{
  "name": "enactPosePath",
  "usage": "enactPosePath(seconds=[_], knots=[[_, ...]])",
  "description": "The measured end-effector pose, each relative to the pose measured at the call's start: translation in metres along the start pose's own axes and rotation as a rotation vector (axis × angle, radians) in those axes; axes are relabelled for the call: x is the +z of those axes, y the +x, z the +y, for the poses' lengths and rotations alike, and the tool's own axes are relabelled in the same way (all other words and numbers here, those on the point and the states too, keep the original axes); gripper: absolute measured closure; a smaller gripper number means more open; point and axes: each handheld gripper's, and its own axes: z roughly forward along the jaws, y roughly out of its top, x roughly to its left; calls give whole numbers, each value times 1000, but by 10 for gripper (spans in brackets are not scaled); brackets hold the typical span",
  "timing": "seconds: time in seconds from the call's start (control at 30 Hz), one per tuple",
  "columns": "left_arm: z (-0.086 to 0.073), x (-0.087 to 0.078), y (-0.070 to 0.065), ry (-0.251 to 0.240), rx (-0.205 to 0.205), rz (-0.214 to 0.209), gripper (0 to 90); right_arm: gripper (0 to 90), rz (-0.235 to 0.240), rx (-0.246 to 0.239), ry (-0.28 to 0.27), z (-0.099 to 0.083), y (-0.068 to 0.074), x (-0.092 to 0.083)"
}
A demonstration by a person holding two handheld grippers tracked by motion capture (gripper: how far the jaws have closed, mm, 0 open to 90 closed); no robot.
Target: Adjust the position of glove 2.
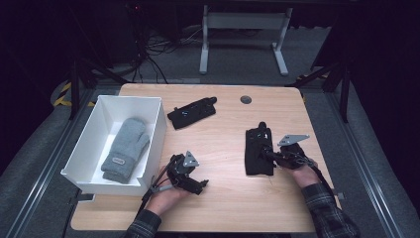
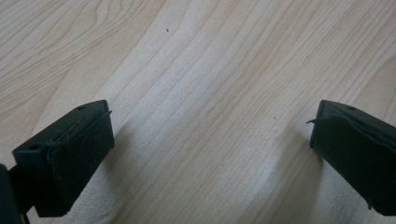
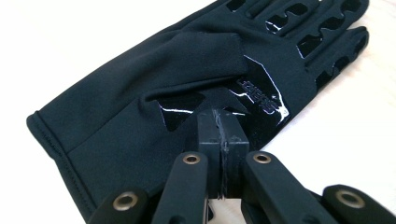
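Your right gripper (image 3: 219, 135) has its jaws pressed together, tips down on the palm of the black glove (image 3: 196, 79) at the middle of the right gripper view. Whether they have pinched any fabric cannot be told; the pads meet flush with no fold visible between them.

That glove (image 1: 258, 148) lies flat at centre right of the high view, fingers toward the top of the frame, cuff toward you. If you mean to lift it, I judge you should spread the jaws, press down to gather a ridge of cloth near the cuff, then close; a closed tip on flat fabric will likely slide off the glossy print.

Your left gripper (image 1: 188, 173) rests at lower centre, jaws spread wide over bare wood and holding nothing.

A second black glove (image 1: 192, 113) lies apart at upper centre. The white bin (image 1: 84, 171) at left holds a grey mitten (image 1: 125, 148).

The worktop (image 1: 228, 203) is pale wood grain, dry and uncluttered, with a round grommet (image 1: 245, 99) near its far edge. The room beyond is dim: grey floor, a white desk frame (image 1: 242, 29) and loose cables (image 1: 153, 49) at the top of the frame.
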Motion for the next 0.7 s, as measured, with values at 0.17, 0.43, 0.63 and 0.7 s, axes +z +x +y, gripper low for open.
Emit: enactPosePath(seconds=[0.17,0.43,0.63,0.7], knots=[[0,0,0,0,1,-1,2,900,17,-14,13,-6,12,-7],[0,0,0,-2,1,-1,2,900,52,-43,31,-15,33,-16],[0,0,0,0,2,-2,2,900,92,-69,31,-24,49,-23],[0,0,0,-3,3,1,3,900,104,-81,35,-27,53,-27]])
